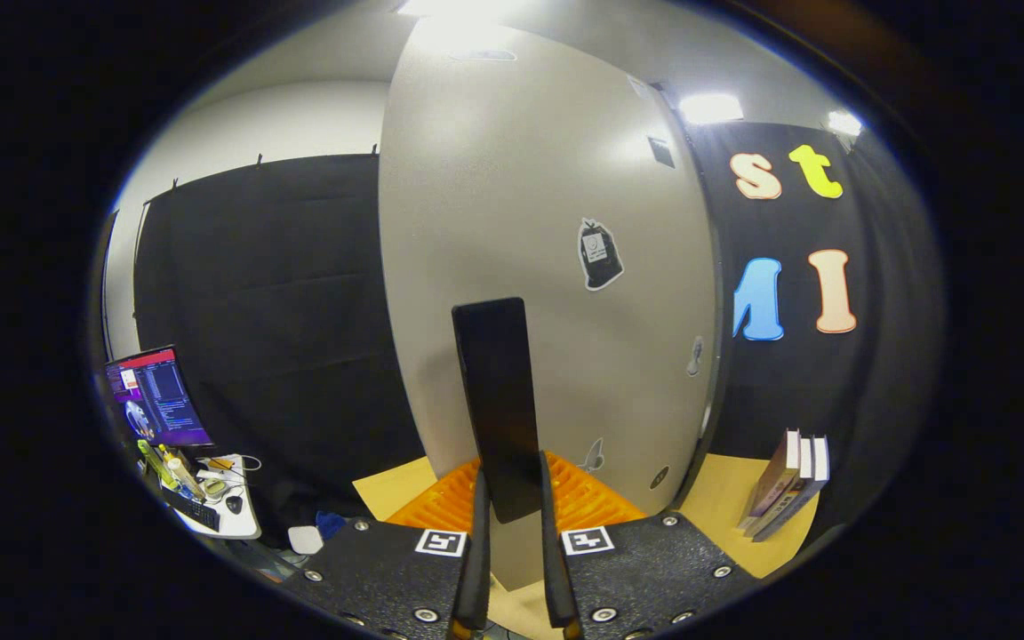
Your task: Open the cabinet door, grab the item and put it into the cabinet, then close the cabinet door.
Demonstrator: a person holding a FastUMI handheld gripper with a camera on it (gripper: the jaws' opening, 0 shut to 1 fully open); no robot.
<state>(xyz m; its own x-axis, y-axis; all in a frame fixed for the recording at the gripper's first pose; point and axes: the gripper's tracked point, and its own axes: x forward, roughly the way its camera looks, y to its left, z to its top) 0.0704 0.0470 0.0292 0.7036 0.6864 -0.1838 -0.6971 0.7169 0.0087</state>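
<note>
Cabinet door (pixel 548 267) — pale panel — stands straight ahead of the tool, running from about 12 o'clock down toward the fingers, with a dark sticker (pixel 600 255) on its face at about 1 o'clock. I can't tell for certain whether it is swung open or shut; it seems angled edge-on, likely part open. Black flat item (pixel 499 404), a slim slab, stands upright at 12 o'clock from the tool (pixel 509 533), its lower end down between the two fingers (pixel 479 542). It is held vertical and narrow-side-on, probably so it can slip past the door and into the cabinet. The fingers are closed in close, and both appear to press on the slab's sides, so the tool is clenched on the item, not released. An orange ridged tray (pixel 596 498) lies just beyond the fingers on the tan surface (pixel 725 498). Books (pixel 788 484) lean at 3 o'clock, near the door's edge. A monitor (pixel 155 396) and desk clutter sit well apart at 9 o'clock. By my read, the item is grabbed — placing is still to come.
</note>
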